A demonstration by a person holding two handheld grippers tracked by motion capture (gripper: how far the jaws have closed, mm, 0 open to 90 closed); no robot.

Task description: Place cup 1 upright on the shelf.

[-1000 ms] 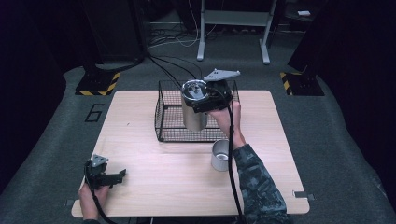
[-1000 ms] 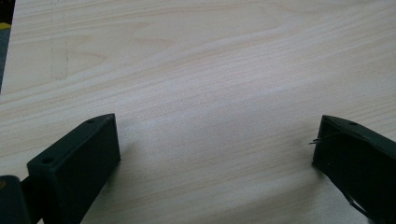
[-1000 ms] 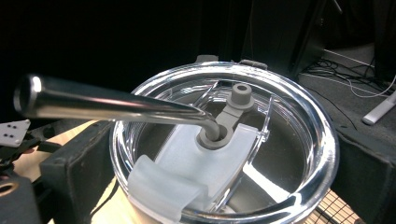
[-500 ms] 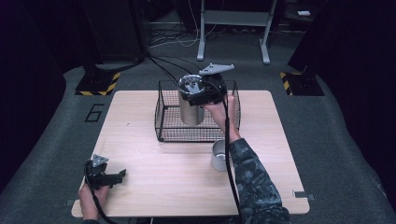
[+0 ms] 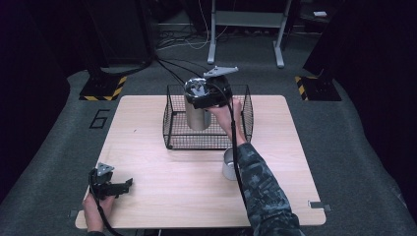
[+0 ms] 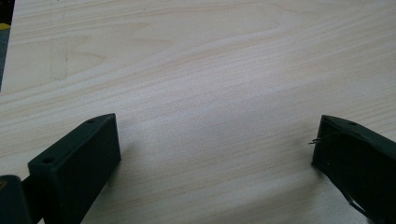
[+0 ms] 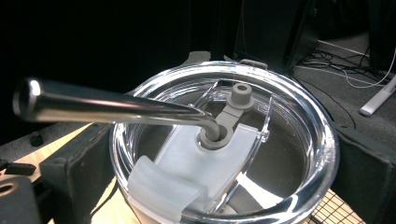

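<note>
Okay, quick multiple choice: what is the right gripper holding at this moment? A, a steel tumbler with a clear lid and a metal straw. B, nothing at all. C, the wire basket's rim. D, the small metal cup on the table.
A: the right gripper is clamped around the tumbler over the wire basket, and the right gripper view shows its clear lid and metal straw between the jaws.

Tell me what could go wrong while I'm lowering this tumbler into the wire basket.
The right gripper grips the steel tumbler just under its clear lid, so it may slip or tilt. The bent metal straw juts sideways and could catch the wire basket. The arm hangs above the metal cup and might knock it.
</note>
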